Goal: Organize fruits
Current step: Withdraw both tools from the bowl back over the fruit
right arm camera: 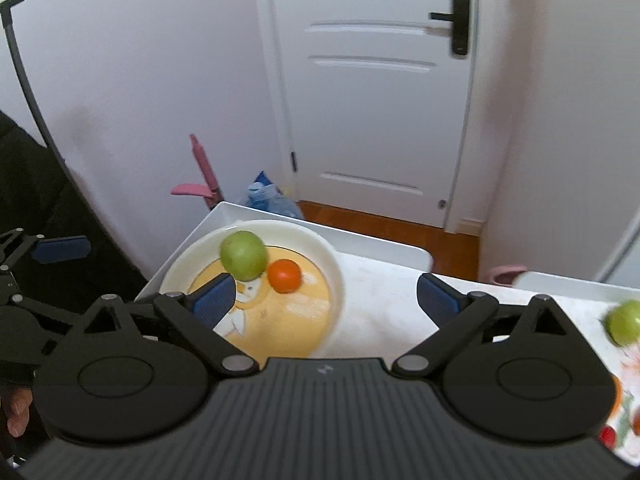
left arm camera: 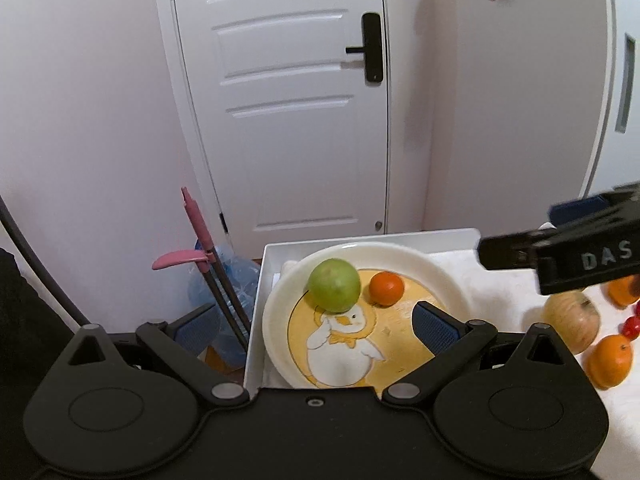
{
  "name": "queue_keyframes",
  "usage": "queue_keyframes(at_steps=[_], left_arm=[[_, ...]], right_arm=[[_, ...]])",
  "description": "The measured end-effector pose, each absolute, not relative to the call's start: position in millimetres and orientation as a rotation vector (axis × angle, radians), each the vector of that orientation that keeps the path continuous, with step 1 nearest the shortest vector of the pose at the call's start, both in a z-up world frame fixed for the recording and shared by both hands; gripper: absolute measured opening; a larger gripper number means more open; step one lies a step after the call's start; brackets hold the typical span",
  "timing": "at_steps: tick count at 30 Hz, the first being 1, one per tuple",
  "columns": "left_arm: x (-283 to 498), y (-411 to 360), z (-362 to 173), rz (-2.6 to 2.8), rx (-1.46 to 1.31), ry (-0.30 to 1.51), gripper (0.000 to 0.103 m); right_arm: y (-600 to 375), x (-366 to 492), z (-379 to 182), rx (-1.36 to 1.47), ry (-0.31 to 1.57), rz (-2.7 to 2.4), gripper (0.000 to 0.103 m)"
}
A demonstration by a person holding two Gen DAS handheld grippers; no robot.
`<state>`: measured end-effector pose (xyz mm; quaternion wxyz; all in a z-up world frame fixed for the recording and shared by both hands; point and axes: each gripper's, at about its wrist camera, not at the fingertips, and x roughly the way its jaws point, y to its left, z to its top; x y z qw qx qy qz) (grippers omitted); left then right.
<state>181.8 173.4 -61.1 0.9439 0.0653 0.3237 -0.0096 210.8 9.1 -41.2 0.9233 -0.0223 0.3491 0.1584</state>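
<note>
At the far left, beyond the table edge, a pink-handled tool [left arm camera: 196, 236] leans by the wall beside a blue water bottle [left arm camera: 236, 280], in front of the white door [left arm camera: 288, 100]. The left gripper [left arm camera: 316, 326] hangs above the plate [left arm camera: 448, 276], its fingers spread wide and holding nothing. Its left pad [left arm camera: 198, 330] is outside the tray wall [left arm camera: 256, 304], and its right pad [left arm camera: 434, 326] is over the plate's yellow duck picture. The green apple [left arm camera: 335, 285] and the small orange [left arm camera: 386, 289] lie on the far part of the plate, touching or almost touching each other, beyond the fingertips and not between them.

The right gripper [right arm camera: 324, 300] is also fully released, with nothing in it. Its left pad [right arm camera: 212, 300] stands just in front of the green apple; its right pad [right arm camera: 438, 300] is over the white table cloth [right arm camera: 384, 304].

To the right on the cloth lie a pale apple [left arm camera: 572, 320], two more oranges [left arm camera: 610, 360] and small red fruits [left arm camera: 632, 326]. A second green apple [right arm camera: 624, 322] appears at the right edge of the right wrist view.
</note>
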Motion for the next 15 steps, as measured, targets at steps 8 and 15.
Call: queue_keyframes(at_steps=[8, 15], left_arm=[[159.3, 150.5, -42.9, -0.047, 0.148, 0.669, 0.103], [125.3, 108.9, -30.7, -0.043, 0.175, 0.622, 0.103]], right_arm=[[-34.2, 169.4, -23.1, -0.045, 0.707, 0.273, 0.103], [-90.3, 136.0, -22.1, -0.040, 0.715, 0.263, 0.103]])
